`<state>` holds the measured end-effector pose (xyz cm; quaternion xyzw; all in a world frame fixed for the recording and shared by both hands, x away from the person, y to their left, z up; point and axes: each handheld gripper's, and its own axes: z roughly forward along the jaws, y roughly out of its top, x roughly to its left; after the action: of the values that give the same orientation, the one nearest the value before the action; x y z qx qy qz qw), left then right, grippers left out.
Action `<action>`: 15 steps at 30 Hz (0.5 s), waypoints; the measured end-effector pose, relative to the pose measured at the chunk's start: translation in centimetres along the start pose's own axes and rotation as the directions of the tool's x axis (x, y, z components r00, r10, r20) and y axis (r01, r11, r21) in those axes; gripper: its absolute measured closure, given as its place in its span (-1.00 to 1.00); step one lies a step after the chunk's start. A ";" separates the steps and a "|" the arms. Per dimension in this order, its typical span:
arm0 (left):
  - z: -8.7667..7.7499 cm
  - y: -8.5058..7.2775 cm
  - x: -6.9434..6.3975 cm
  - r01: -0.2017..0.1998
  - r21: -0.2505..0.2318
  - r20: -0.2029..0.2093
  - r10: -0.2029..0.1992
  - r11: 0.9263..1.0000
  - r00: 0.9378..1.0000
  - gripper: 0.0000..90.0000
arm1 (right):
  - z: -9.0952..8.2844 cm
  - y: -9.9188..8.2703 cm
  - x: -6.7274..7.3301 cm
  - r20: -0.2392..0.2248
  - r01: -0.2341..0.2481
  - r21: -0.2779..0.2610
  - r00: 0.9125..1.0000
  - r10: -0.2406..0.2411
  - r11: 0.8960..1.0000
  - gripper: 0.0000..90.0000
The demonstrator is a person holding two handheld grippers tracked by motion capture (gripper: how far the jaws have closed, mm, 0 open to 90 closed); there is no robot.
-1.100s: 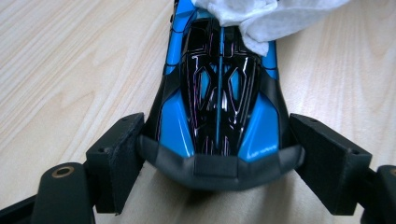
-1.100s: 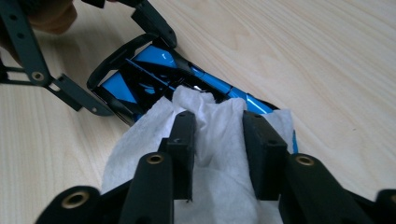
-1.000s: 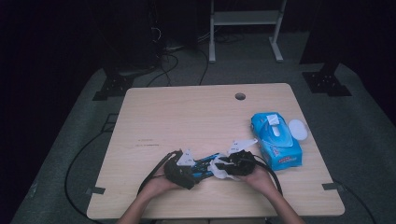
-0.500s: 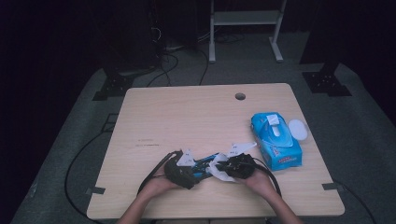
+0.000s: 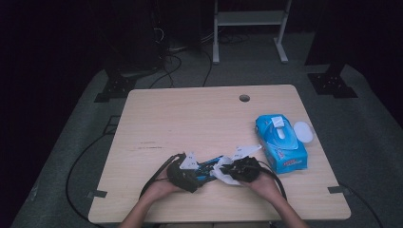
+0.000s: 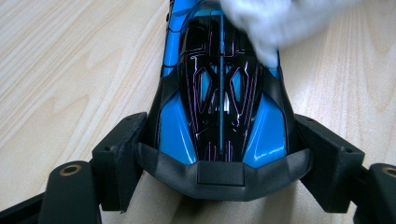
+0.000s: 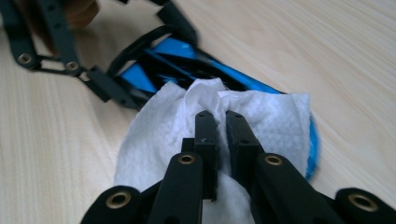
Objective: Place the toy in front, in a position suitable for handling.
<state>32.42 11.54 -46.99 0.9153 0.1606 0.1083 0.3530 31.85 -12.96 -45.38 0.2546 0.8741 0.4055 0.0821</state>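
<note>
1. Left tool (image 5: 190, 172): jaws spread wide and clamped on the flanks of a blue-and-black toy car (image 6: 220, 93), one pad on each side near its tail end. The car lies flat on the bench (image 5: 190, 118), near the front edge, between the two hands.
2. Right tool (image 7: 219, 122): jaws have just been closing and are now pinched almost together on a bunched fold of a white wipe (image 7: 271, 121).
3. The wipe is draped over the far end of the car, touching its body; blue shell shows past both edges of the wipe in the right gripper view.
4. In the high view, the right tool (image 5: 242, 168) and wipe (image 5: 223, 173) sit just right of the car (image 5: 209, 166).
5. Blue wipes pack (image 5: 280, 142) lies on the right side of the bench, flap open, white lid (image 5: 302, 132) just beside it.
</note>
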 end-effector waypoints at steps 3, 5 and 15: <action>-0.1 -0.1 -0.1 -0.002 -0.001 -0.006 0.002 1.000 1.000 -0.47 | -0.2 0.3 -0.2 0.005 0.012 0.018 1.000 -0.012 1.000 0.84; -0.1 -0.1 -0.1 0.000 -0.002 -0.007 0.000 1.000 1.000 -0.48 | -0.6 0.0 -0.8 0.040 0.015 0.029 0.999 -0.016 0.999 0.76; -0.7 -0.5 -0.2 0.035 0.016 -0.049 -0.034 0.999 0.998 -0.69 | -0.2 0.0 -1.2 0.056 0.059 -0.018 0.997 -0.058 0.998 0.15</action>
<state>31.93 12.26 -46.78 0.9125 0.1860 0.1230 0.3429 32.83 -13.69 -45.36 0.2393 0.8744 0.4044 0.1206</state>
